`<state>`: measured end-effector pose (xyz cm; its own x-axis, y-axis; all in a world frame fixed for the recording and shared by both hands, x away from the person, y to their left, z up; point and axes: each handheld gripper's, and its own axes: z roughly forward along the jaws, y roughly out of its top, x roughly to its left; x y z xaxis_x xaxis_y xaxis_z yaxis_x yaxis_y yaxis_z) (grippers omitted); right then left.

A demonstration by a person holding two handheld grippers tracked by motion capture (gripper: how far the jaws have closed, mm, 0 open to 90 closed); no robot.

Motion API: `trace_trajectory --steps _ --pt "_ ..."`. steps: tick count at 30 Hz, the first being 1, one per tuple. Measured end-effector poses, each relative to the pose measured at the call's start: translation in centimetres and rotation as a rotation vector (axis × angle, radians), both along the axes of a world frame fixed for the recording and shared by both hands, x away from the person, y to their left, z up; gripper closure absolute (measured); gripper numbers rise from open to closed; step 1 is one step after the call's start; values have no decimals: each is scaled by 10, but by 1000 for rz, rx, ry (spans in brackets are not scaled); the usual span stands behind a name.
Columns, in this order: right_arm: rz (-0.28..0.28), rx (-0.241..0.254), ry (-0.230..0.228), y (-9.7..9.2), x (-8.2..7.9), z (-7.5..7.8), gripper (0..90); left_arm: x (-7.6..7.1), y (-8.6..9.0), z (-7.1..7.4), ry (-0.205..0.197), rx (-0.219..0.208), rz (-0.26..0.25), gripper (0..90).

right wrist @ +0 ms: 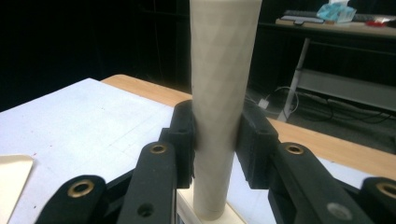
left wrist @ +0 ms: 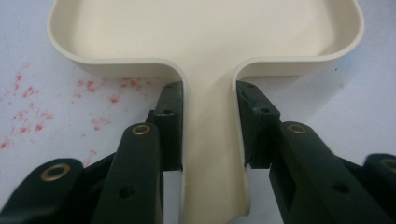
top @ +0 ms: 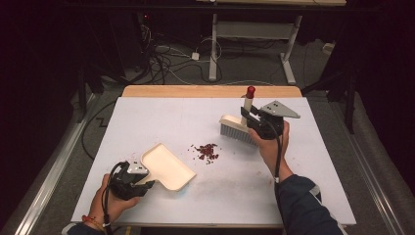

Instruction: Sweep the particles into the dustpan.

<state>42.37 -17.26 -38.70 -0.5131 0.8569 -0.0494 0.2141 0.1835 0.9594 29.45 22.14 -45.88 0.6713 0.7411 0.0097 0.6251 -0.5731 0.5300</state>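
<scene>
Here, from the high view, a person works two hand-held grippers over a white table (top: 147, 117) with a wooden strip along its far edge. The left gripper (top: 145, 185), near the front left corner, is clamped on the handle of a cream dustpan (top: 167, 166) that lies flat on the table, its open mouth turned toward the middle. The right gripper (top: 250, 117), toward the far right of the table, grips the upright handle of a cream hand brush (top: 236, 128) with grey bristles and a red cap on its tip. Between pan and brush, close to the table's centre, sits a small heap of dark red crumbs (top: 208, 152), apart from both tools.

In the left gripper view, the two black jaws press either side of the dustpan's (left wrist: 205, 37) narrow handle; the pan itself looks empty, and faint red smears (left wrist: 28, 112) mark the white surface to its left.

In the right gripper view, the jaws close firmly on the brush handle (right wrist: 219, 93), which stands upright between them, with a corner of the dustpan (right wrist: 11, 186) at the lower left edge.

Judging from this, both tools are in hand and placed, but the sweeping itself remains: the crumbs are not yet gathered, and none appears to have reached the pan.
</scene>
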Motion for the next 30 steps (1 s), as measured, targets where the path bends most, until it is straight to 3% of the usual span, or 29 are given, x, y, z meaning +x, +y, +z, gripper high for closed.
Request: trace_trajectory --steps 9,12,18,22,25,30 --pt "-15 -11 -7 24 7 -8 701 -1 -2 -1 -4 -2 8 638" --pt "-20 -31 -20 36 5 -11 700 -2 -3 1 -15 -1 8 639" --pt "-17 -17 -25 46 0 -14 700 -3 -2 0 -11 -7 15 638" --pt "-2 -22 -22 50 -3 -14 700 -1 -3 -1 -10 -11 19 638" --pt "48 -16 -16 53 -8 -16 697 -2 -6 -2 -21 -6 20 639" --pt "86 6 -5 58 -13 -17 694 2 -11 -4 -2 -19 24 638"
